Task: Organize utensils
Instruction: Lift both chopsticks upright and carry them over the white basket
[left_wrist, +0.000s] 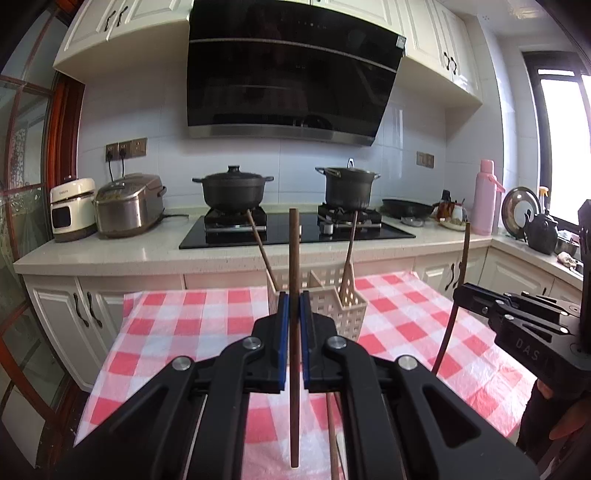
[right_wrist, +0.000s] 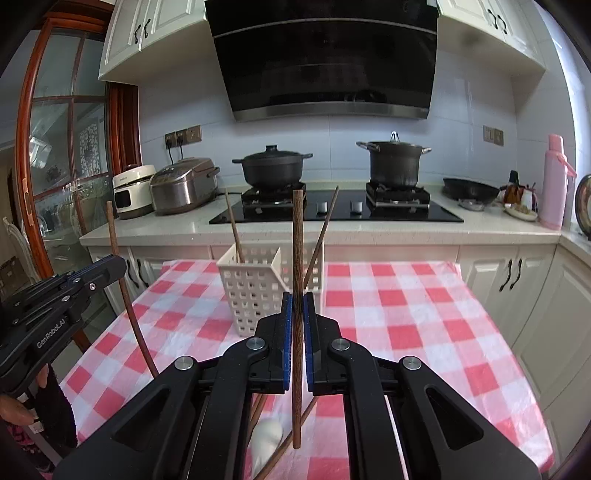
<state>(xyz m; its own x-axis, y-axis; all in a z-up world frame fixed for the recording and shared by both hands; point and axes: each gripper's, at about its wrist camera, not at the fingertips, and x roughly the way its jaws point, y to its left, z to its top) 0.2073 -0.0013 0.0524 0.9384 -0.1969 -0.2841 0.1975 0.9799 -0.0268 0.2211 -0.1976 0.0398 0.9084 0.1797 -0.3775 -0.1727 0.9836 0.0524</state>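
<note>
- L gripper (left_wrist: 291, 299): jaws clamped on upright chopstick (left_wrist: 294, 266).
- R gripper (right_wrist: 297, 299): jaws clamped on 2nd stick (right_wrist: 297, 240), upright.
- Caddy (right_wrist: 255, 291) on bench (right_wrist: 406, 325), w/ sticks inside.

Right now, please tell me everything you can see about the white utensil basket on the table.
The white utensil basket looks like plastic, with walls of square holes and a divider inside. It stands upright on the checked tablecloth, near the table's far edge. A few brown wooden sticks and a pale wooden spatula lean inside it. Neither hand-held gripper touches it.
</note>
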